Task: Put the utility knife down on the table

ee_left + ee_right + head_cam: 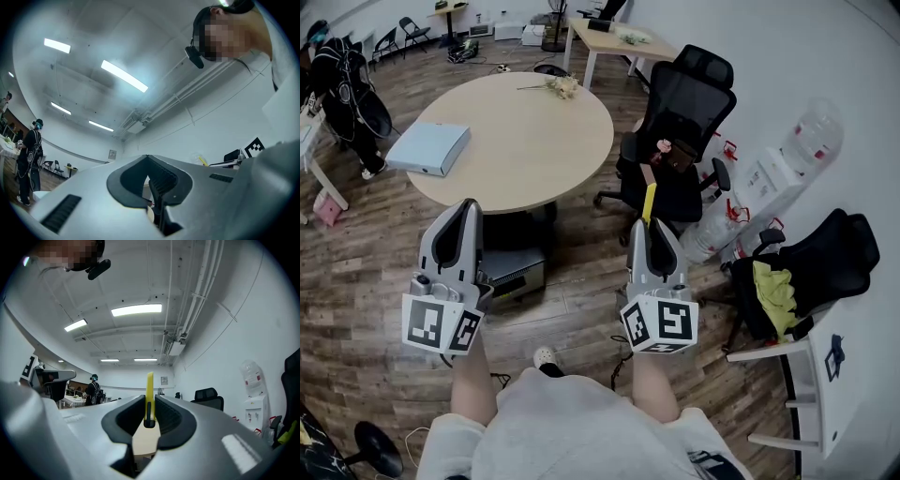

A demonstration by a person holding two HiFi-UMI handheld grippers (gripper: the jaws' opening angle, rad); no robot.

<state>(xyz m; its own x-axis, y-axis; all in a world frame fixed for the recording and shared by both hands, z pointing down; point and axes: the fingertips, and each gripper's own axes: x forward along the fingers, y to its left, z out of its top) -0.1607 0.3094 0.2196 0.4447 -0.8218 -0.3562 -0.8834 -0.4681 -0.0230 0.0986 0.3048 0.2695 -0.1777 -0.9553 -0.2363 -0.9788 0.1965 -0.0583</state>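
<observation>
Utility knife (648, 201) not down yet. It is pinched between the fingers (173, 416) of the right gripper (149, 401) and held in the air just off the near right edge of the round surface (534, 150). It is over the wooden floor (581, 281) and not touching the surface.

Task looks barely begun. Left to do, by my judgement: carry the knife in over the surface edge, lower it, spread the fingers and let it lie.

Knife is yellow, thin and flat, and clamped edge-on. Its long end sticks out past the gripper's front toward the black office chair (680, 112). A dark strip shows on its narrow edge in the right gripper view. Cannot tell whether the blade is out or in.

Left gripper (149, 176) has its fingers pressed together with nothing between them. It is held about level with the right one, just off the near edge of the surface.

On the surface are a pale flat box (429, 147) near the left edge and a small bunch of flowers (563, 86) at the far edge. Both are well apart from the knife. Water dispenser (764, 183) stands by the wall at right.
</observation>
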